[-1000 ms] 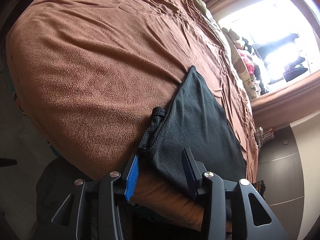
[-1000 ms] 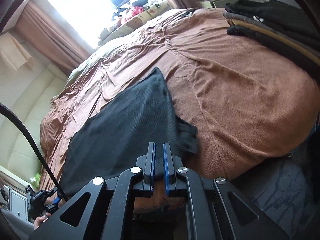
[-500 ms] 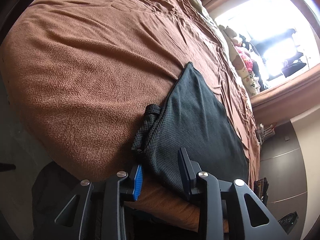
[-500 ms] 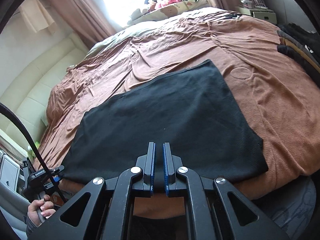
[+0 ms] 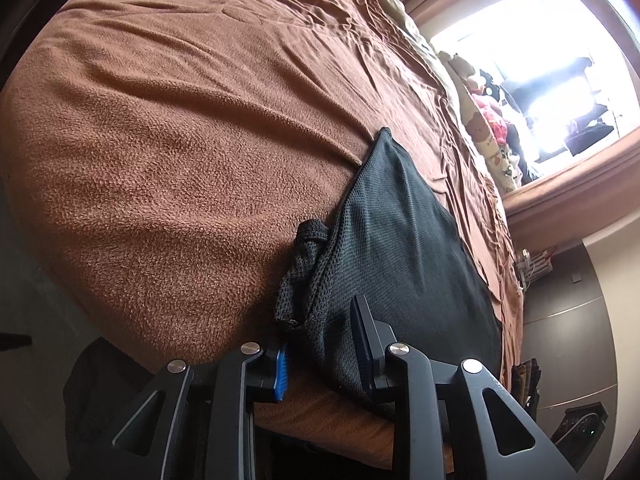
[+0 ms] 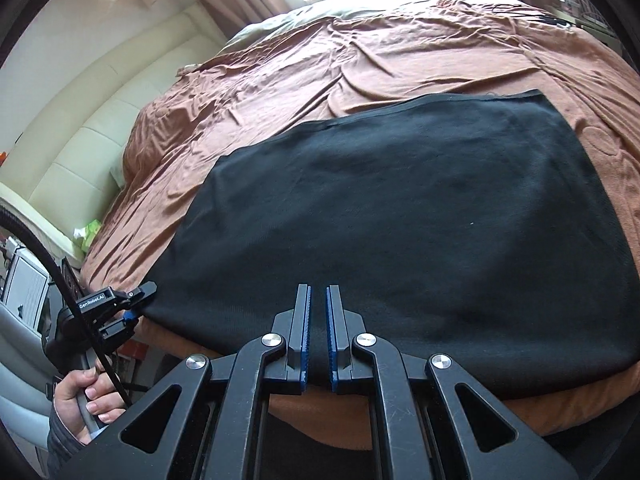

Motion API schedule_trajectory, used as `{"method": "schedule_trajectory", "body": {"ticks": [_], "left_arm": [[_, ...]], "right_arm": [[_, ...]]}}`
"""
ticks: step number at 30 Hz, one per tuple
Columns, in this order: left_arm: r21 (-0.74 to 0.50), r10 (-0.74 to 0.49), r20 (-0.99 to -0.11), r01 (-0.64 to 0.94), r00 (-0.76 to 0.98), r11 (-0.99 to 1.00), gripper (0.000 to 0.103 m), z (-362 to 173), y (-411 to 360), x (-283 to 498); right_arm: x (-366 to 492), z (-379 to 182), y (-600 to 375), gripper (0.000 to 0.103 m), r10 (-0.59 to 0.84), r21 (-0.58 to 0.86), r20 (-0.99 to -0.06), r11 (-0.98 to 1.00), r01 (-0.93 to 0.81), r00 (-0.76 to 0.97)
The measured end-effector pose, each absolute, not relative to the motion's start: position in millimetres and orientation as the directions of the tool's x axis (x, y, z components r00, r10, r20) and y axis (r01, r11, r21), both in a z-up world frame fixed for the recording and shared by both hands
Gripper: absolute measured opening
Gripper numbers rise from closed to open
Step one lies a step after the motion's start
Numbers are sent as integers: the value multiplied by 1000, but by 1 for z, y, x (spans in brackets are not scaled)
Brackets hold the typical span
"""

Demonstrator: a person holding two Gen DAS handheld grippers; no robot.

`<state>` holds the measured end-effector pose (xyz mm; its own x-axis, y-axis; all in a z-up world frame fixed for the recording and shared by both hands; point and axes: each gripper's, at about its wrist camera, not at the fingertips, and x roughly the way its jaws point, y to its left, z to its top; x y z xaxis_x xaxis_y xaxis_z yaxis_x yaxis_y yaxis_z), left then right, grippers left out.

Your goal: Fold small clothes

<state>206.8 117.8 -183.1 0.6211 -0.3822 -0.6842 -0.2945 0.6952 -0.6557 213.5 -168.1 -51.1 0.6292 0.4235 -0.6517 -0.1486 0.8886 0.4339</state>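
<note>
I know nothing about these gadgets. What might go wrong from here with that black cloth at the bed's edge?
1. The left fingers have just been closing around the black garment's near corner. One sits by the brown blanket, so they might pinch blanket too.
2. The bunched strap beside that corner lies outside them and could spoil the fold.
3. The garment lies right at the bed's edge, so a tug might slide it off.

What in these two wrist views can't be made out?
- Left wrist view: whether the left claw pinches the black garment; its near hem is hidden behind the fingers.
- Right wrist view: the garment's near edge, behind the right claw.
- Both views: window glare washes out the items beyond the bed.
</note>
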Motion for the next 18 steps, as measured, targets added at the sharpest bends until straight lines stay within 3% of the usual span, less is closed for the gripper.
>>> {"method": "schedule_trajectory", "body": {"ticks": [10,13,18], "left_arm": [[-690,-422,-655,-268,627,673,14,-189,126,200],[-694,-424,-653,-273,627,666,13,-189,127,199],[-699,-422,-653,-286,628,656,12,-188,127,197]], "right_arm": [[250,-75,-145,4,457,428,-724,885,-182,517],[254,-84,-136,4,475,436,-765,879,-193,434],[260,-68,-137,4,483,425,-758,876,-229,438]]}}
